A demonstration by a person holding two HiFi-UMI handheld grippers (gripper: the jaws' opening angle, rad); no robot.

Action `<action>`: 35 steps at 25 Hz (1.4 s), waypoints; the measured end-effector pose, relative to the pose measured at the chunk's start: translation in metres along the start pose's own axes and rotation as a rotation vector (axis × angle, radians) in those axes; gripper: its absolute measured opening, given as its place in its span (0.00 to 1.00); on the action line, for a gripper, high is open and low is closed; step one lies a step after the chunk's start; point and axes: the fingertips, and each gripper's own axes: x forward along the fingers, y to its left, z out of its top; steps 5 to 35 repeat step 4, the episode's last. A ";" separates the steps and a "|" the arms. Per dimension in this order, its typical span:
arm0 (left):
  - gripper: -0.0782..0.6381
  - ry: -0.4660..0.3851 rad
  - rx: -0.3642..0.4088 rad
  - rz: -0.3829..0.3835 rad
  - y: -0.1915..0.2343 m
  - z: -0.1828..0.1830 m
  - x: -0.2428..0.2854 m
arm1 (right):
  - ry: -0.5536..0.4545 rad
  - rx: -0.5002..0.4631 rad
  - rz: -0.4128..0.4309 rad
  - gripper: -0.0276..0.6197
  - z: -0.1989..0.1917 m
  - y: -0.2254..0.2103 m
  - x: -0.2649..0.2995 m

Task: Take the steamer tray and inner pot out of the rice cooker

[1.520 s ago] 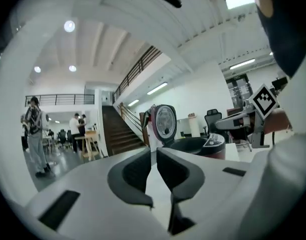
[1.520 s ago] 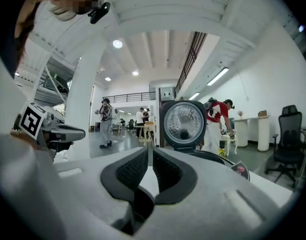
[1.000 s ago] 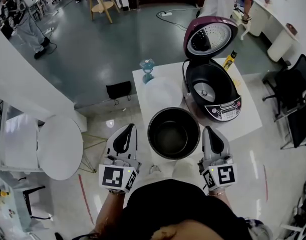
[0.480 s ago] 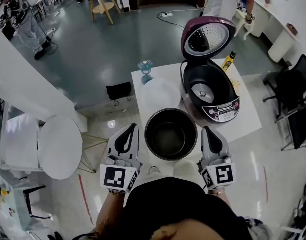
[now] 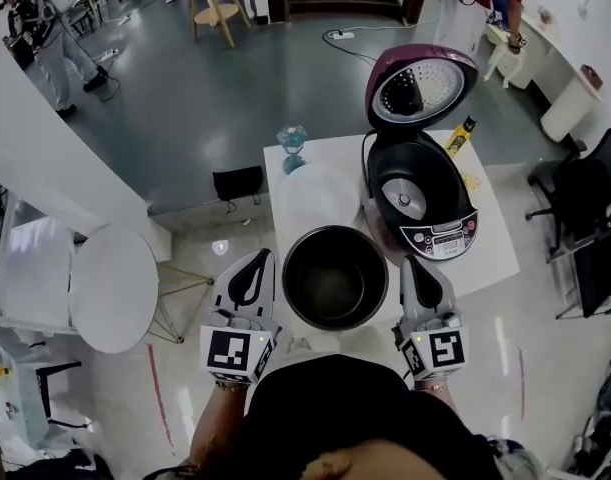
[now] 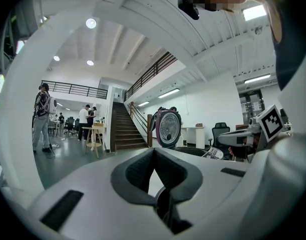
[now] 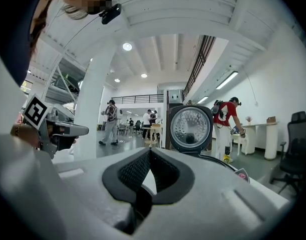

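The left gripper (image 5: 253,260) and right gripper (image 5: 417,266) are both pressed together on nothing. They flank the inner pot (image 5: 335,280), which stands upright at the near edge of the table (image 5: 487,238) — already out of the rice cooker (image 5: 425,203), with the pale steamer tray (image 5: 317,190) just behind it. The pot looks stiff, smooth and probably weighty, so its thin rim seems the soundest hold — there is open room on either side, but little before the table edge.

Open-plan office or lab hall: polished floor (image 5: 185,108), staircase (image 6: 123,131) to railed mezzanine (image 6: 72,89), office chairs (image 7: 298,139), white worktable (image 5: 500,248).
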 end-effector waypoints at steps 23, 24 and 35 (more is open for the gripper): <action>0.11 0.004 0.014 0.003 -0.001 -0.003 0.005 | 0.007 0.001 0.011 0.05 -0.005 -0.003 0.004; 0.11 0.004 0.014 0.003 -0.001 -0.003 0.005 | 0.007 0.001 0.011 0.05 -0.005 -0.003 0.004; 0.11 0.004 0.014 0.003 -0.001 -0.003 0.005 | 0.007 0.001 0.011 0.05 -0.005 -0.003 0.004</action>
